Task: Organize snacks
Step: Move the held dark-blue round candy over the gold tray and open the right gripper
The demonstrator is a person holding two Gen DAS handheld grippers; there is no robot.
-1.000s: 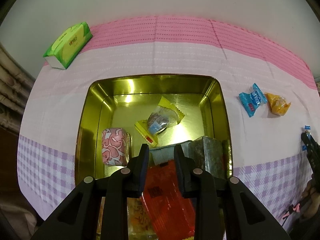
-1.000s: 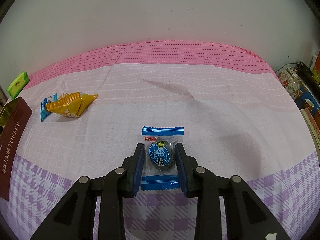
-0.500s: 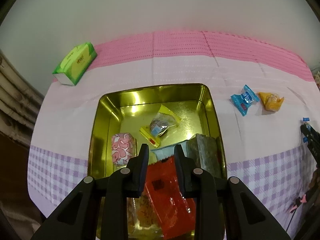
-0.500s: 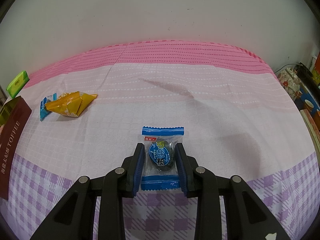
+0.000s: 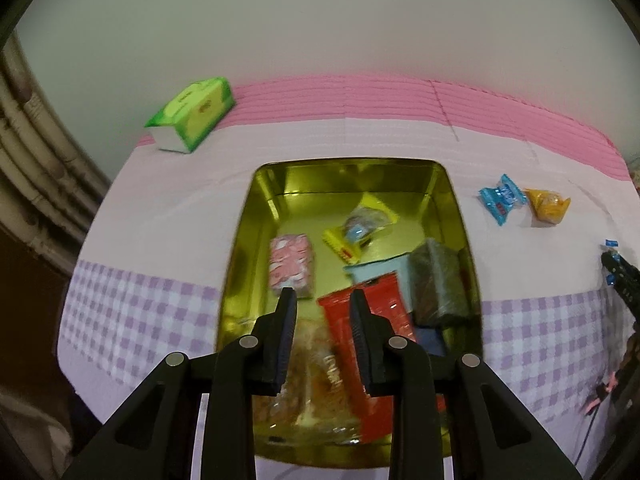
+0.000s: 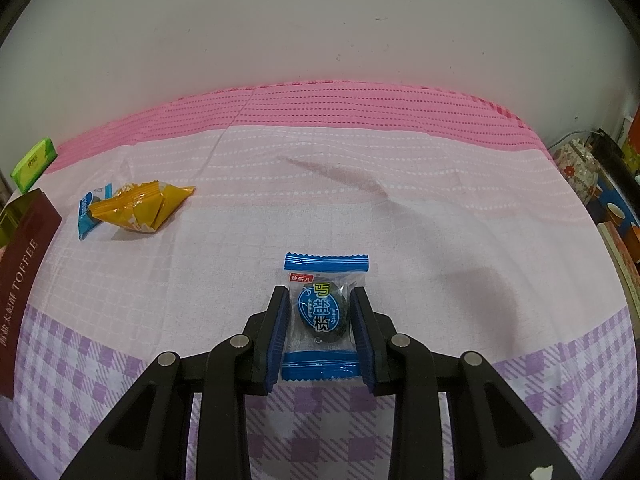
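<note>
- Gold-coloured tin (image 5: 448, 184) sits on the pink and lilac checked tablecloth (image 5: 160, 200), seen from the left wrist camera, and it shows smaller and further down the picture than a second ago, with more of the wall and cloth in sight.
- Left gripper (image 5: 323, 304) hangs above the near end of the tin; its jaws are opening and nothing is between them, whereas a second ago they stood closer together over the red packet (image 5: 380, 308).
- Red packet lies in the tin beneath and just right of the fingers, on a clear bag of golden snacks (image 5: 320, 364).
- Also in the tin: a pink patterned sweet (image 5: 291, 264), a yellow-edged clear wrapper (image 5: 356, 228), a pale blue packet (image 5: 380, 272) and a dark wrapped block (image 5: 438, 284) against the right wall.
- Green tissue pack (image 5: 192, 114) lies at the far left of the cloth; this view is slightly blurred.
- Right gripper (image 6: 320, 312) is clamped narrowly on the blue-ended plum candy (image 6: 325, 312), which rests on the cloth, exactly as a second ago.
- Yellow snack packet (image 6: 140, 206) and a light blue candy (image 6: 86, 216) touch each other well to the left, unmoved.
- Brown TOFFEE lid (image 6: 24, 272) leans at the left edge of the right view.
</note>
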